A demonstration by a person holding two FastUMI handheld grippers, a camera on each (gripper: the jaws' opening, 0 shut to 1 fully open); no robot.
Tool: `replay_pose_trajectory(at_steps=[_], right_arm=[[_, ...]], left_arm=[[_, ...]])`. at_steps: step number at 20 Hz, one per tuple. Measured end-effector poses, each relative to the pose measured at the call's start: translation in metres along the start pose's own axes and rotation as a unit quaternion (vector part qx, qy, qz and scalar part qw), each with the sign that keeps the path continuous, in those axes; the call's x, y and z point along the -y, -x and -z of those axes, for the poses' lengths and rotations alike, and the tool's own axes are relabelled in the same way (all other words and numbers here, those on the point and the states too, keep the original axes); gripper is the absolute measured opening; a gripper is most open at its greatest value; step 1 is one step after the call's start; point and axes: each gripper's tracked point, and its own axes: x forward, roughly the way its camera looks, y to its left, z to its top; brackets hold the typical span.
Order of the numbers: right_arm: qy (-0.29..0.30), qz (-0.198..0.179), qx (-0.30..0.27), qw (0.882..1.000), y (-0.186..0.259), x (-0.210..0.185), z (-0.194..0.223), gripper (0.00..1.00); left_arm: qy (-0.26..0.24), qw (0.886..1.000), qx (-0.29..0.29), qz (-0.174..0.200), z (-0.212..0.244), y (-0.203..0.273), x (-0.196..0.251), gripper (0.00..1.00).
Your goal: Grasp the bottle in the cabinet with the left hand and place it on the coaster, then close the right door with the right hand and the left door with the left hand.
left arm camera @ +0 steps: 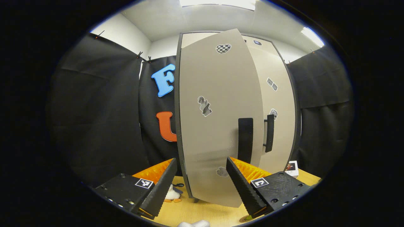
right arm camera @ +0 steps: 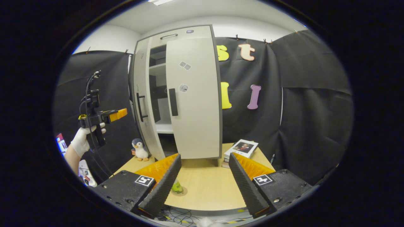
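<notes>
A small green bottle (right arm camera: 177, 188) stands on a round coaster (right arm camera: 183, 192) near the table's front edge, partly hidden behind one finger of my right gripper (right arm camera: 205, 156), which is open and empty above the table. The tall cabinet's right door (right arm camera: 193, 97) lies flat against the frame. Its left door (right arm camera: 141, 104) stands ajar, with shelves showing in the gap. In the left gripper view that left door (left arm camera: 217, 104) is close ahead, its black handle (left arm camera: 245, 138) just right of my open, empty left gripper (left arm camera: 201, 162). A gloved hand (right arm camera: 82, 140) holds the left gripper (right arm camera: 122, 113) out beside the door.
A penguin toy (right arm camera: 139, 149) sits on the wooden table (right arm camera: 206, 192) by the cabinet's left foot. A stack of books (right arm camera: 241, 148) lies to the cabinet's right. Black cloth walls close in on both sides. Cables (right arm camera: 176, 216) hang below the table's front edge.
</notes>
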Motion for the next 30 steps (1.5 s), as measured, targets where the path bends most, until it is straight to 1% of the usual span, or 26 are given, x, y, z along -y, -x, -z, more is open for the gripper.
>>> replay_pose_trajectory(at_steps=[2,3,4,5,6,7,8,13,18,21,26,30], right_arm=[[0.002,-0.003,0.001,1.000,0.001,-0.003,0.001,0.99],[0.003,-0.006,0.001,1.000,0.000,-0.006,0.002,0.96],[0.003,-0.008,0.001,1.000,0.000,-0.013,0.003,1.00],[0.004,-0.009,0.003,1.000,0.000,-0.016,0.002,1.00],[0.006,-0.008,0.006,1.000,-0.001,-0.017,0.001,0.97],[0.006,-0.009,0.008,1.000,-0.002,-0.019,0.000,0.97],[0.006,-0.009,0.011,1.000,-0.003,-0.021,0.000,0.99],[0.004,-0.006,0.017,1.000,-0.007,-0.030,0.000,1.00],[0.004,0.008,0.028,1.000,-0.006,-0.036,0.001,0.99],[0.010,0.020,0.045,0.999,-0.003,-0.037,-0.005,0.99],[0.014,0.013,0.053,0.998,-0.002,-0.054,-0.005,1.00],[0.023,0.001,0.056,0.998,0.000,-0.071,-0.003,0.99]], left_arm=[[-0.002,1.000,-0.007,0.001,0.006,0.010,0.004,0.96],[-0.002,1.000,-0.010,0.003,0.008,0.016,0.008,0.96],[0.000,1.000,-0.010,0.007,0.009,0.021,0.011,0.95],[0.002,1.000,-0.009,0.013,0.008,0.029,0.018,0.96],[0.004,1.000,-0.007,0.018,0.007,0.034,0.022,0.96],[0.006,1.000,-0.006,0.023,0.006,0.042,0.027,0.96],[0.007,1.000,-0.003,0.028,0.005,0.049,0.032,0.96],[0.012,0.999,0.004,0.043,0.004,0.085,0.050,0.96],[0.002,0.999,0.009,0.035,0.007,0.124,0.048,0.96],[0.009,1.000,0.003,0.025,0.015,0.150,0.040,0.96],[0.036,0.999,-0.013,0.000,0.038,0.183,0.024,0.96],[0.031,0.999,-0.030,-0.009,0.050,0.193,0.013,0.97]])
